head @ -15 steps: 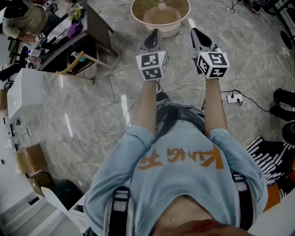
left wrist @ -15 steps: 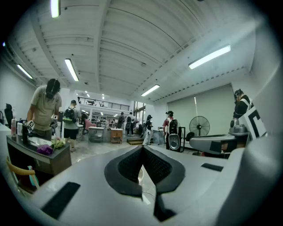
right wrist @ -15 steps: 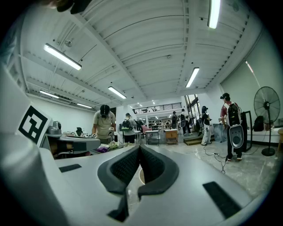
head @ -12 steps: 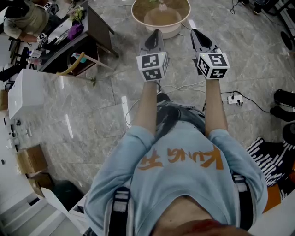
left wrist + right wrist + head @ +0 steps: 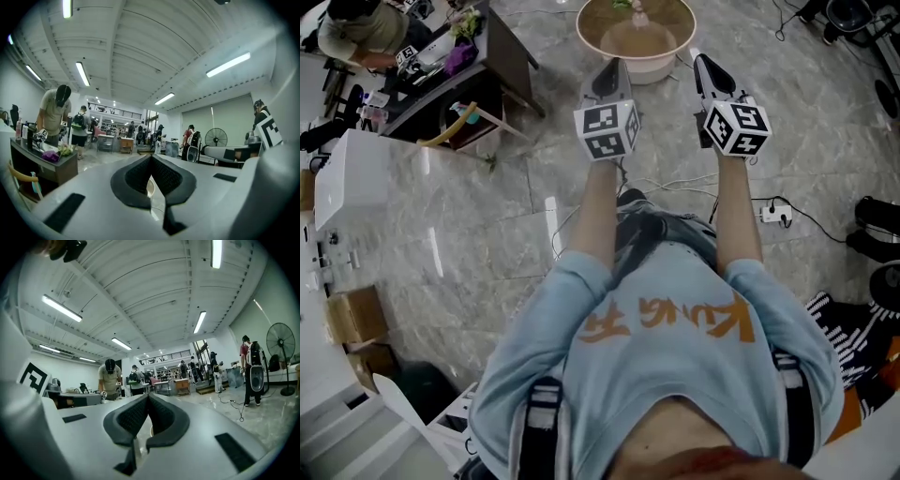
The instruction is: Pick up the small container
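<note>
Grey marble floor fills the head view, with the person in a light blue shirt (image 5: 675, 347) standing at centre and both forearms stretched straight ahead, side by side. The left gripper (image 5: 615, 64) and the right gripper (image 5: 699, 60) are held level and roughly parallel, each with its marker cube (image 5: 607, 129) turned towards the camera. In the left gripper view the left gripper's (image 5: 151, 157) dark pads meet at their tips and nothing is held between them. The right gripper view shows the right gripper (image 5: 147, 396) closed in the same way and likewise empty.

A dark desk (image 5: 502, 42) with a second person (image 5: 356, 28) bent over it stands at upper left. A white box (image 5: 352, 178) and a cardboard box (image 5: 356, 314) lie along the left edge. A power strip (image 5: 772, 214) and its cable rest on the floor to the right of the forearms.

A round beige basin (image 5: 591, 33) sits on the floor ahead, between the two grippers and just past their tips. Small items (image 5: 630, 9) lie at its far side, too small to identify, so the small container cannot be singled out; these items are apart from both sets of pads.
</note>
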